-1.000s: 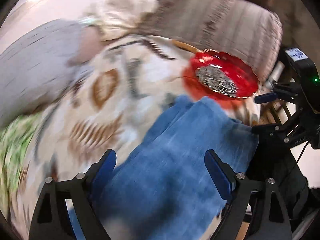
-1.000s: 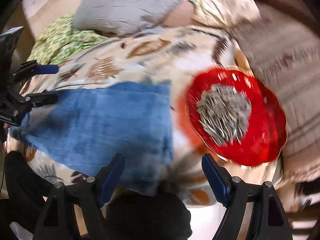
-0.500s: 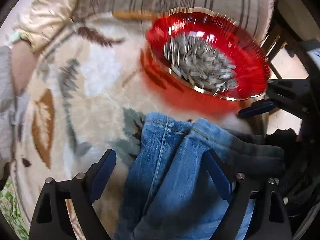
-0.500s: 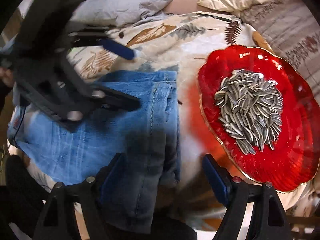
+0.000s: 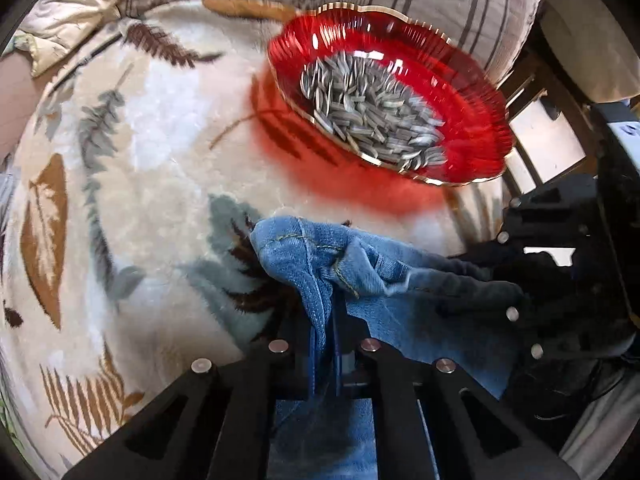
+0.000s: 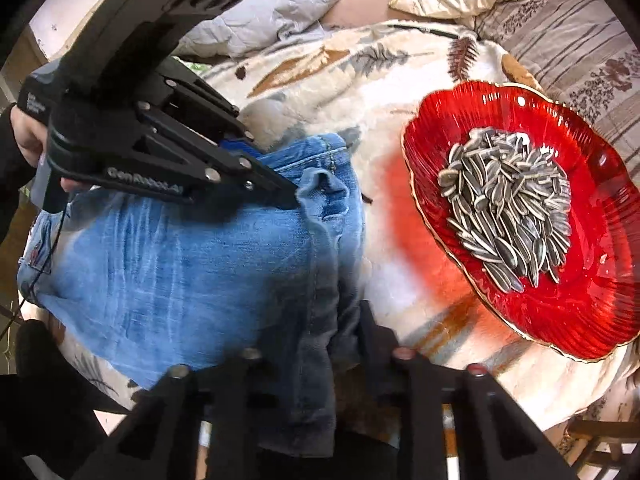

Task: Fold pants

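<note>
Left tool [image 5: 323, 320] pinching jeans [image 6: 180, 256], red dish [image 6: 576, 300] holding sunflower seeds [image 6: 508, 208]

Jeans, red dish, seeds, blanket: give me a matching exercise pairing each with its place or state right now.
Things:
1. jeans
2. dish
3. seeds
4. blanket

Places or states:
A. heaped in the red glassware
B. leaf-patterned, lying under everything
C. pinched at the hem by the left gripper and right gripper
D. sitting on the blanket, apart from the denim

Pairs: 1-C, 2-D, 3-A, 4-B
</note>
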`<state>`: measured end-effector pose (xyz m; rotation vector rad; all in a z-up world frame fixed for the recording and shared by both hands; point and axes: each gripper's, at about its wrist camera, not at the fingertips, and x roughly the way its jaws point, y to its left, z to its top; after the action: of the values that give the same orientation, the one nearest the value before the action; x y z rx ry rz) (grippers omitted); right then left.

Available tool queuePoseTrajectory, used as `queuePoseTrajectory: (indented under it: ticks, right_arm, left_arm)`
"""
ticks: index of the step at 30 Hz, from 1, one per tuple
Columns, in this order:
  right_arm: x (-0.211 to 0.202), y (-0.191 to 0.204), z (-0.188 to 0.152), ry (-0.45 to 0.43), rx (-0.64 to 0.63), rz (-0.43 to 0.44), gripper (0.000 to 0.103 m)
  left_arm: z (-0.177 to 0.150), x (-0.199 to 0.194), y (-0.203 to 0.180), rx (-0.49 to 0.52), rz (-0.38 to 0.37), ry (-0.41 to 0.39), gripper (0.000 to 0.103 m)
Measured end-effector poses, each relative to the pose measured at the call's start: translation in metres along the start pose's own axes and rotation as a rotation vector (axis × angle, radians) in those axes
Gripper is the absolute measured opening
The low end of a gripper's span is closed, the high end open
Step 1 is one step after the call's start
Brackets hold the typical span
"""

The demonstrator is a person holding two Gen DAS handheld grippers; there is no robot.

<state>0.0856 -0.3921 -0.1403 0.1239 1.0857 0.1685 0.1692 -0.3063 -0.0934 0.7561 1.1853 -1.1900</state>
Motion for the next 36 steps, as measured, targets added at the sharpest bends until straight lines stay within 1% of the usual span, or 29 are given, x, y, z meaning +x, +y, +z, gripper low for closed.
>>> queuePoseTrajectory:
  ticks: [2,5,8,11,12,13,15,16,17,19,22,24,26,28,29,30,33,36]
  right_arm:
    - [-0.007,0.002,0.001,-0.03,0.017,0.022,0.016]
    - [-0.025,0.0,0.003,-0.079,0.0,0.032,0.014]
    - [-0.046,-0.004,0.004,-0.139,0.012,0.041,0.013]
    - [-0.064,-0.013,0.017,-0.18,0.023,0.021,0.011]
    - [-0.066,-0.015,0.02,-0.189,0.023,0.004,0.01]
    - [-0.067,-0.019,0.024,-0.195,0.02,-0.032,0.01]
    - [-0.064,-0.031,0.03,-0.18,0.048,-0.055,0.01]
    - [-0.063,-0.038,0.032,-0.169,0.069,-0.045,0.01]
    - [-0.062,-0.042,0.032,-0.166,0.076,-0.037,0.01]
    - [-0.059,-0.046,0.032,-0.161,0.083,-0.022,0.01]
    - [-0.061,-0.047,0.038,-0.174,0.072,0.001,0.01]
    - [-0.073,-0.037,0.037,-0.202,0.063,0.038,0.01]
    - [-0.088,-0.02,0.039,-0.235,0.043,0.096,0.01]
    - [-0.101,0.004,0.041,-0.26,0.011,0.153,0.01]
    - [-0.105,0.02,0.043,-0.27,-0.016,0.184,0.01]
    - [-0.107,0.034,0.043,-0.274,-0.037,0.204,0.01]
    - [-0.095,0.088,0.042,-0.253,-0.12,0.266,0.01]
    - [-0.064,0.131,0.038,-0.198,-0.164,0.312,0.01]
  left_arm:
    - [-0.001,-0.011,-0.008,0.009,0.026,-0.025,0.006]
    - [0.004,-0.027,-0.014,0.014,0.049,-0.067,0.006]
    - [0.01,-0.044,-0.018,0.019,0.059,-0.109,0.006]
    - [0.029,-0.048,-0.011,0.011,0.061,-0.134,0.006]
    - [0.038,-0.045,-0.009,-0.002,0.044,-0.151,0.006]
    - [0.049,-0.039,-0.006,-0.017,0.034,-0.149,0.006]
    - [0.06,-0.023,-0.001,-0.009,0.042,-0.114,0.006]
    - [0.064,-0.016,-0.001,0.004,0.054,-0.09,0.006]
    - [0.065,-0.013,-0.002,0.005,0.055,-0.087,0.006]
    - [0.06,-0.019,0.001,-0.017,0.032,-0.108,0.006]
    - [0.047,-0.043,0.006,-0.051,-0.003,-0.141,0.006]
    - [0.037,-0.061,0.005,-0.047,-0.005,-0.156,0.007]
    - [0.021,-0.082,0.007,-0.048,0.001,-0.17,0.007]
    - [-0.007,-0.103,0.01,-0.054,0.022,-0.191,0.007]
    - [-0.017,-0.108,0.012,-0.057,0.03,-0.196,0.007]
    - [-0.035,-0.113,0.016,-0.072,0.036,-0.202,0.007]
    - [-0.087,-0.112,0.03,-0.113,0.066,-0.182,0.007]
    - [-0.128,-0.092,0.047,-0.175,0.076,-0.149,0.007]
